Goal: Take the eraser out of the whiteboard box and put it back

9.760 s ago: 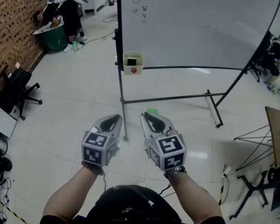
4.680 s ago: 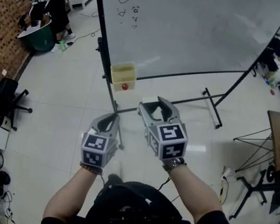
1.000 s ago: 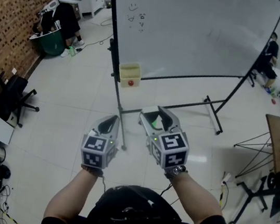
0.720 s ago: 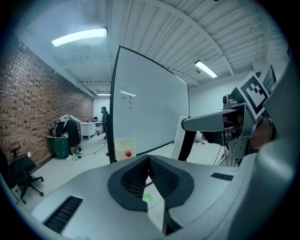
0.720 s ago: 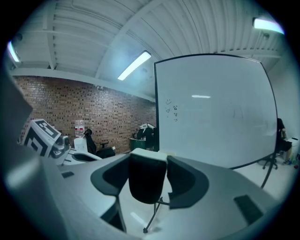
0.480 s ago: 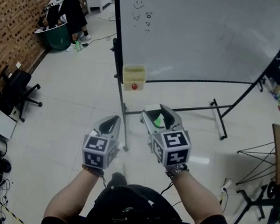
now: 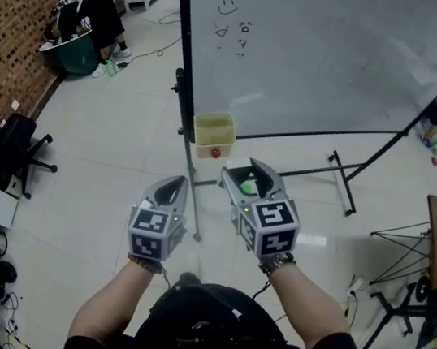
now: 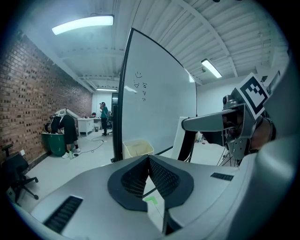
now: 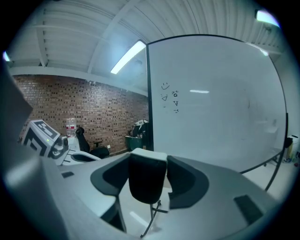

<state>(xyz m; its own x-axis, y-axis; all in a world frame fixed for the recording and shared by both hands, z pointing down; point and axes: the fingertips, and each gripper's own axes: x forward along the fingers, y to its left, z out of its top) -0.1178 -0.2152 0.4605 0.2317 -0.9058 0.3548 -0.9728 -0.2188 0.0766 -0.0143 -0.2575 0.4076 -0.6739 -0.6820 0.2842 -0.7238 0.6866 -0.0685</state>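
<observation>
Nearest, the person's 2 forearms reached forward, each hand holding 1 claw over the pale tiled floor. The left claw had its 2 jaws closed tip to tip, with nothing between them. Just beside it, the right claw stood fairly wide and gripped the eraser, dark felt facing the camera and white back on top, clamped between both pads. Beyond the claws and apart from them, the yellowish whiteboard box hung on the black post at the lower left corner of the whiteboard, with 1 red magnet on its front. Far left, a person bent over a green bin
</observation>
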